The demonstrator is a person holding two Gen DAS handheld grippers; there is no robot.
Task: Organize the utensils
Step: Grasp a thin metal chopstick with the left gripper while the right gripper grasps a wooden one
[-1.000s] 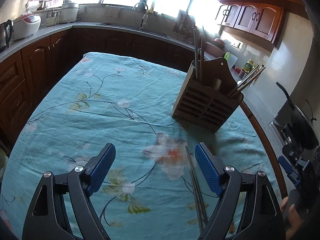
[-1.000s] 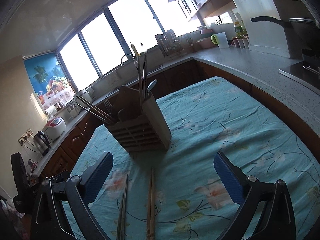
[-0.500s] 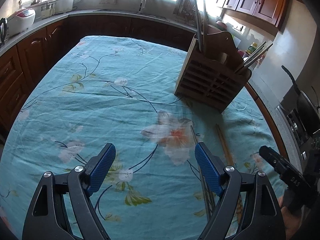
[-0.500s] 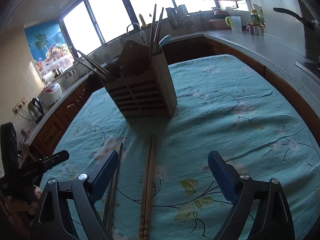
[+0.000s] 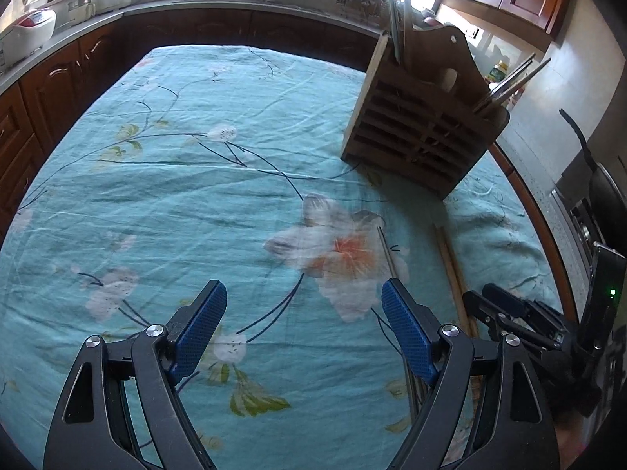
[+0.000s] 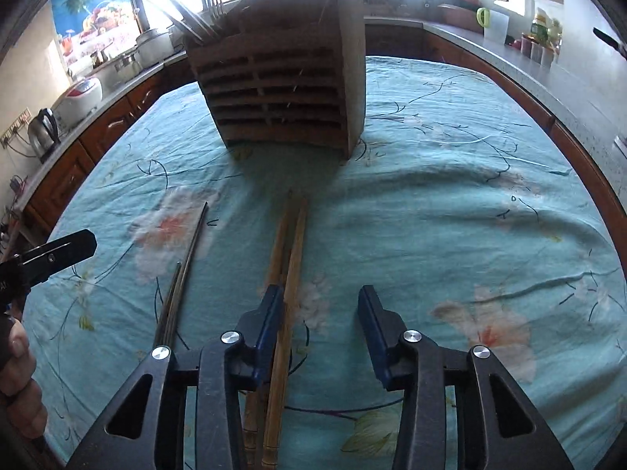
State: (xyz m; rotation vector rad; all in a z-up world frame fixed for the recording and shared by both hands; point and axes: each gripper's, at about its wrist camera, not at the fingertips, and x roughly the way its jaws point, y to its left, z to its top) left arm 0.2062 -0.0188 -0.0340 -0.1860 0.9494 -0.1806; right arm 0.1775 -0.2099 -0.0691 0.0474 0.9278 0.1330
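A pair of wooden chopsticks (image 6: 288, 274) is laid flat on the floral tablecloth (image 6: 450, 203), its long axis running from the near edge of the right wrist view toward the wooden utensil holder (image 6: 282, 90), the tips pointing at the holder's base. The right gripper (image 6: 319, 309) is lowered over them: one chopstick is seen between the jaws, just beside the left pad, the other passing under that pad; the right pad stands apart, so nothing is clamped. Its jaws have just been closing, and the holder is seen nearer than a second ago. A pair of metal chopsticks (image 6: 184, 266) lies parallel, to the left. The left gripper (image 5: 303, 313) is held wide open above bare cloth, nothing between its pads.
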